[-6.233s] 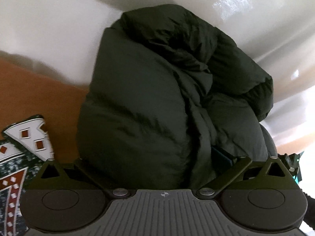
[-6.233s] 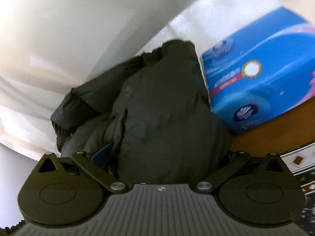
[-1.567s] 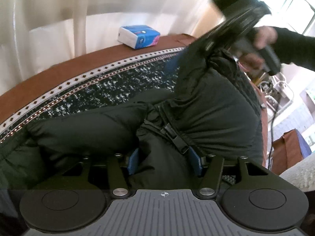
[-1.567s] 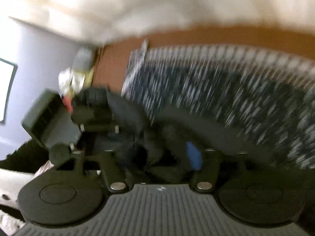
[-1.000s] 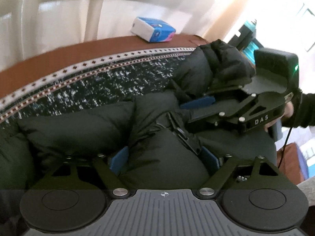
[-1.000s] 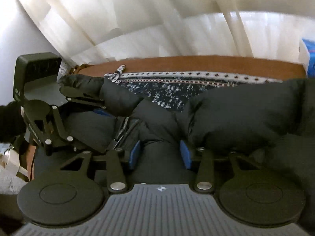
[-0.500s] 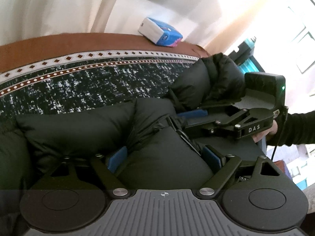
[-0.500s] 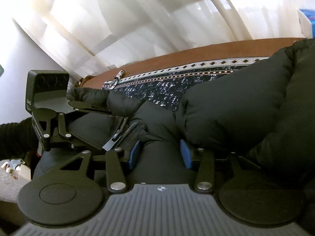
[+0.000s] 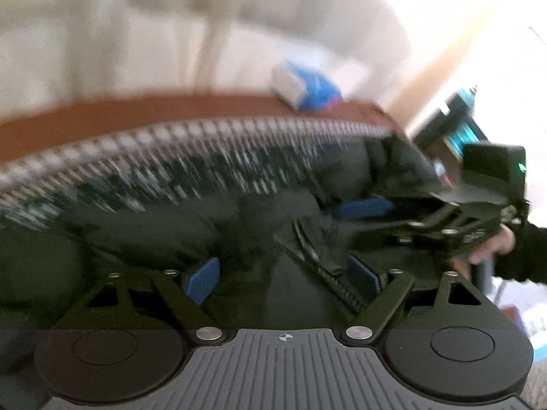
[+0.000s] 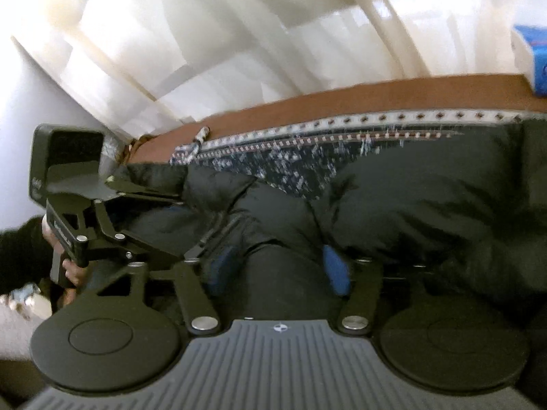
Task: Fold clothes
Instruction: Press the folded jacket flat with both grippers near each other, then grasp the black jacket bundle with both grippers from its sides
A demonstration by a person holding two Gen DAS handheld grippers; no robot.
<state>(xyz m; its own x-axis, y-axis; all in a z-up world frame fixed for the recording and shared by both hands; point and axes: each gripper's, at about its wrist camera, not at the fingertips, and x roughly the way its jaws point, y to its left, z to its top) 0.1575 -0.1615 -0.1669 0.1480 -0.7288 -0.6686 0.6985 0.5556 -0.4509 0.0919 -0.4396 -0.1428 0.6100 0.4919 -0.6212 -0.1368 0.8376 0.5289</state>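
Dark green puffer jacket (image 10: 427, 205) lies lengthwise along the patterned cloth (image 10: 290, 167). Left gripper (image 9: 283, 275) has its jaws spread around the zipper edge; right gripper (image 10: 273, 268) likewise parted over padding.

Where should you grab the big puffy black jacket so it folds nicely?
Best bet: the edge by the zipper, taken from the near side, low over the table. The jacket is thick everywhere else, but that edge is a thin ridge the jaws can close on. Both the left gripper and right gripper sit around fabric there.
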